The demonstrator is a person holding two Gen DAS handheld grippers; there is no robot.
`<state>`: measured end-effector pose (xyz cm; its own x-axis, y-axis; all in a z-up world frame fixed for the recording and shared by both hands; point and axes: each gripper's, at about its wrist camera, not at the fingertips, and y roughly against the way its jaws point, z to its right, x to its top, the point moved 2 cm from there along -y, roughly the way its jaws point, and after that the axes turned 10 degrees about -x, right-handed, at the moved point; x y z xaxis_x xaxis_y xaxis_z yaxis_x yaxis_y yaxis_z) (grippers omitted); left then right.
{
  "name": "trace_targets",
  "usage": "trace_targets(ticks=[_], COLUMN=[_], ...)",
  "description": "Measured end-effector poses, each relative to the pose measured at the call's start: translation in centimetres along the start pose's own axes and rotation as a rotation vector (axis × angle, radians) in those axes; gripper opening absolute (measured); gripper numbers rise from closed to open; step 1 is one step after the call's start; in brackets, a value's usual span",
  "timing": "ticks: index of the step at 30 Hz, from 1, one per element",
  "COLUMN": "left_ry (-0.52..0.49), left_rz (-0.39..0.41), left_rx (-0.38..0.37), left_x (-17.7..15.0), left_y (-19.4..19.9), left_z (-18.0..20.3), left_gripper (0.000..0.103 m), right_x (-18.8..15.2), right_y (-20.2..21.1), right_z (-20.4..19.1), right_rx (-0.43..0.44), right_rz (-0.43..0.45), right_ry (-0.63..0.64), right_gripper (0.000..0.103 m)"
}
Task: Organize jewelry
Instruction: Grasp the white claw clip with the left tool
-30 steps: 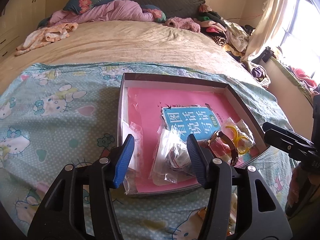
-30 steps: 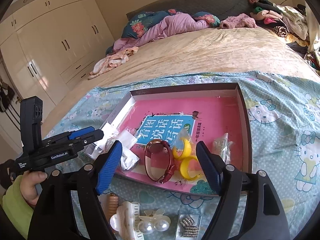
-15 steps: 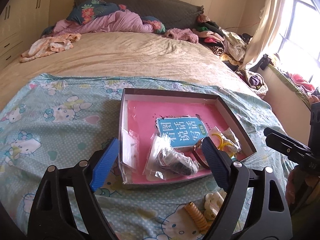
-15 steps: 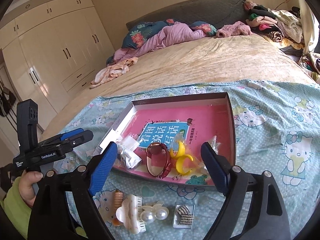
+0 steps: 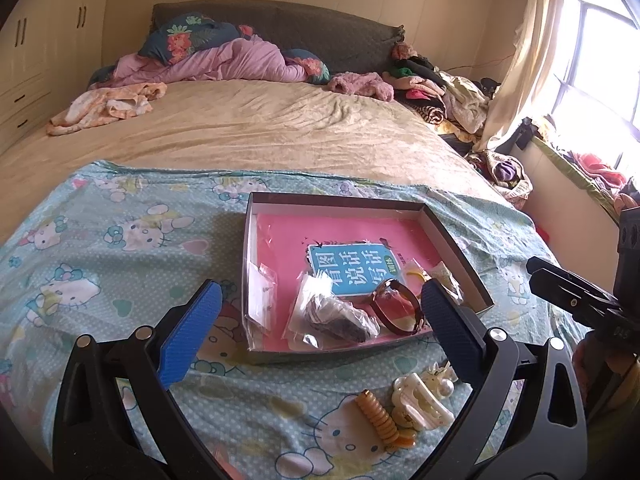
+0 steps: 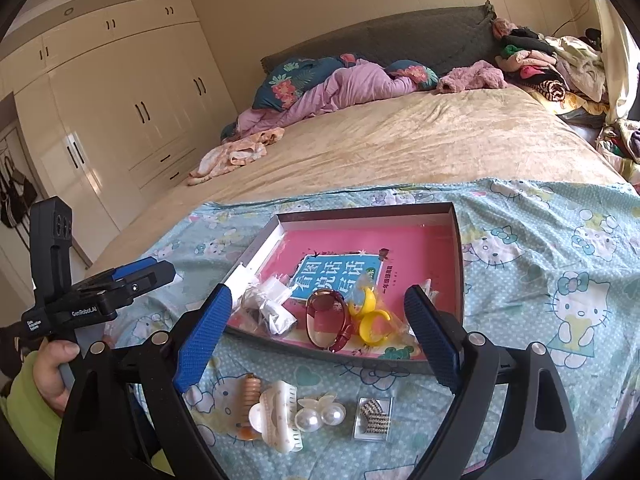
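A shallow box [image 5: 340, 200] lined with a pink booklet lies on the Hello Kitty sheet. It holds a brown-red bangle [image 5: 398, 312], a bagged dark item [image 5: 336, 316], a small flat bag [image 5: 262, 292] and yellow rings [image 6: 370, 316]. In front of the box lie a white claw clip [image 6: 276, 412], an orange spiral hair tie [image 6: 250, 390], a pearl clip [image 6: 320, 414] and a bag of rhinestone pieces [image 6: 374, 416]. My left gripper [image 5: 320, 292] hovers above the box's near edge, jaws opening, nothing between them. My right gripper [image 6: 318, 292] hangs open and empty beside it.
The patterned sheet [image 5: 120, 280] covers the near part of a beige bed. Pillows and a purple quilt [image 5: 224, 60] lie at the headboard, with piled clothes [image 5: 440, 88] at the far right. Wardrobes [image 6: 120, 100] line the left wall. A hand in a green sleeve [image 6: 44, 376] holds the left gripper.
Both grippers have drawn back and up from the box. The left jaws have spread wide from around the bagged dark item, which stays in the box. The right jaws widened a little.
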<state>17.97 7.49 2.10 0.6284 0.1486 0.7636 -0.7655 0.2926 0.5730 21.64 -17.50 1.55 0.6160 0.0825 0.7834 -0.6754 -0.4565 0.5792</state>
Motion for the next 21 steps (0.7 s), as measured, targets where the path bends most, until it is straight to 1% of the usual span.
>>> trace_targets(ticks=[8,21], left_ry=[-0.015,-0.075], left_rz=[0.005,-0.026], left_rx=[-0.015,-0.034], left_x=[-0.7,-3.0], left_y=[1.1,1.5], left_z=[0.9,3.2], left_gripper=[0.093,0.093], right_x=[-0.3,-1.9], right_y=[1.2,2.5], right_z=[-0.5,-0.4], right_rx=[-0.004,-0.020], right_rz=[0.007,-0.014], right_ry=[0.021,0.042], right_gripper=[0.087,0.087])
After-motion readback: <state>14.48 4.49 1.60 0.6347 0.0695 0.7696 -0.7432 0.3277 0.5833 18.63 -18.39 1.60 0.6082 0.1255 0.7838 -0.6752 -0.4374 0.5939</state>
